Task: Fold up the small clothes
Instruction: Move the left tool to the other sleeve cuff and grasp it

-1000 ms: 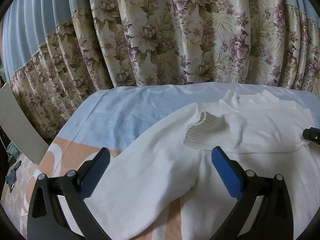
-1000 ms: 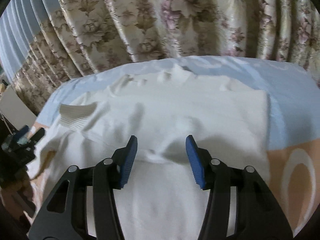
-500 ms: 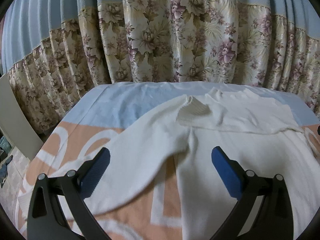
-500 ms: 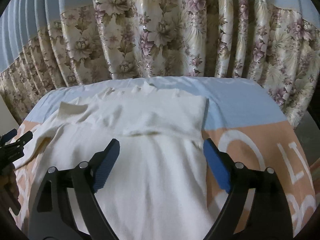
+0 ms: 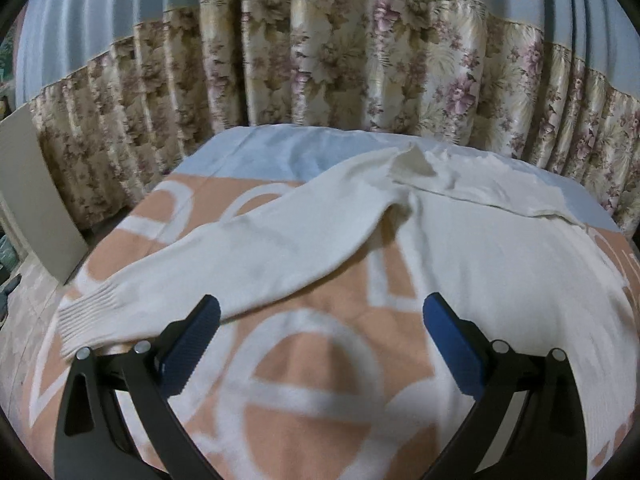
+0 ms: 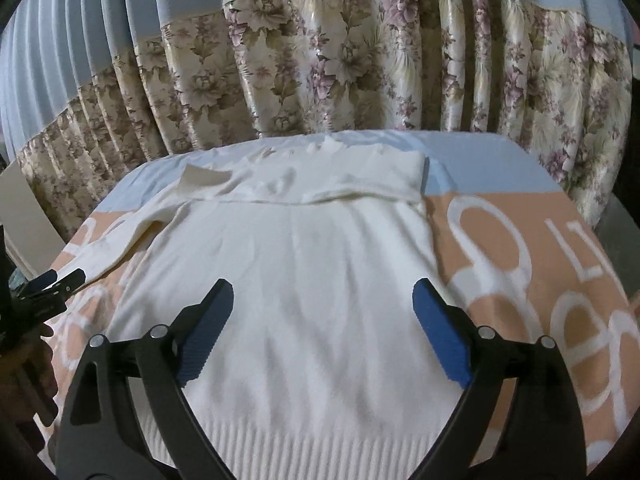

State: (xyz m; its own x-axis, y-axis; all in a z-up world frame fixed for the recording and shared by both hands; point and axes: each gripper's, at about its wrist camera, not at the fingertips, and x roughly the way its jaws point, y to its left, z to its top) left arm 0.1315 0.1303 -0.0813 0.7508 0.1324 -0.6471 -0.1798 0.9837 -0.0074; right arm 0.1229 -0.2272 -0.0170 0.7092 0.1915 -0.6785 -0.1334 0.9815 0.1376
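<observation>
The left gripper (image 5: 320, 332) has its jaws wide apart and holds nothing; it hangs above the blanket (image 5: 308, 380), with the ribbed cuff (image 5: 86, 320) just beside its left finger. The right gripper (image 6: 322, 324) is also wide open and empty, and it is over the lower body of the white sweater (image 6: 304, 280).

The sweater lies flat on the blanket. Its top part is already turned down toward the curtain (image 6: 320, 60) side, one sleeve end is folded over there, and the other sleeve (image 5: 248, 248) is stretched out diagonally to the left.

The knit looks soft, light and a little stretchy, so I think it will sag and slide if it is pinched in the middle. The ribbed cuff and the ribbed hem (image 6: 320, 452) seem thicker and give a better hold. The loose sleeve is probably the next part to fold in.
</observation>
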